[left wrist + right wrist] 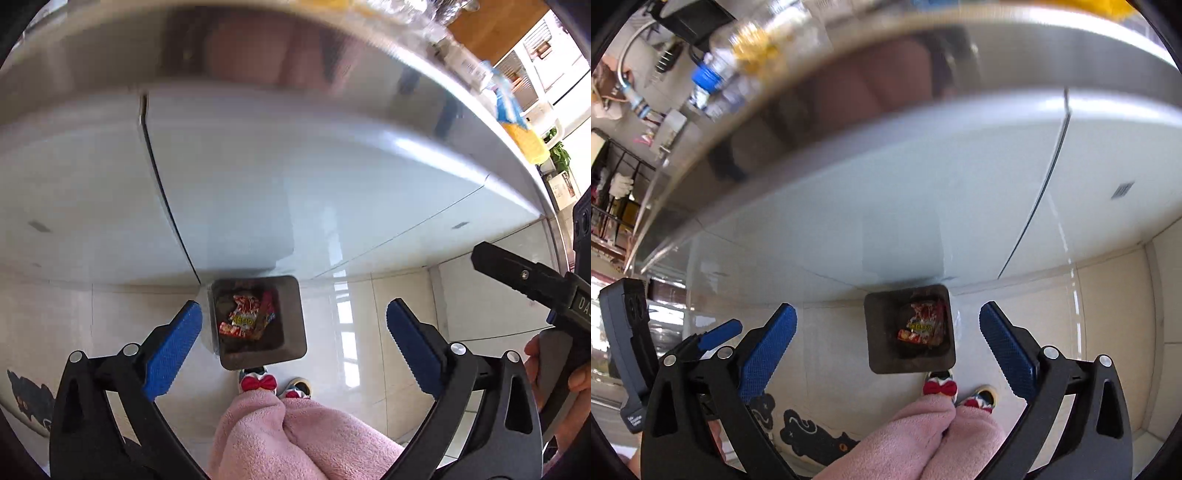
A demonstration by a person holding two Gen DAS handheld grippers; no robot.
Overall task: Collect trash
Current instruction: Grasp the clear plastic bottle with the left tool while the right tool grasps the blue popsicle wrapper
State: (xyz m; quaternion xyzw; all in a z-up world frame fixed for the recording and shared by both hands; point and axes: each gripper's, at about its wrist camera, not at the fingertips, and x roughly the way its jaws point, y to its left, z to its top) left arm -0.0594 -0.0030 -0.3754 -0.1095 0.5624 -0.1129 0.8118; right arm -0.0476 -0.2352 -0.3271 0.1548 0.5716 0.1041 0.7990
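Trash here is a crumpled red and yellow snack wrapper (243,319), lying inside the dark square bin (295,317) on the pale tiled floor (388,314), just in front of the person's patterned slippers (258,382). I judge it very light, soft and slippery, so it crushes easily; a raised fold is the best place to pinch. The left gripper (293,345) and the right gripper (886,345) both hang high above the bin, jaws spread fully, nothing between them.
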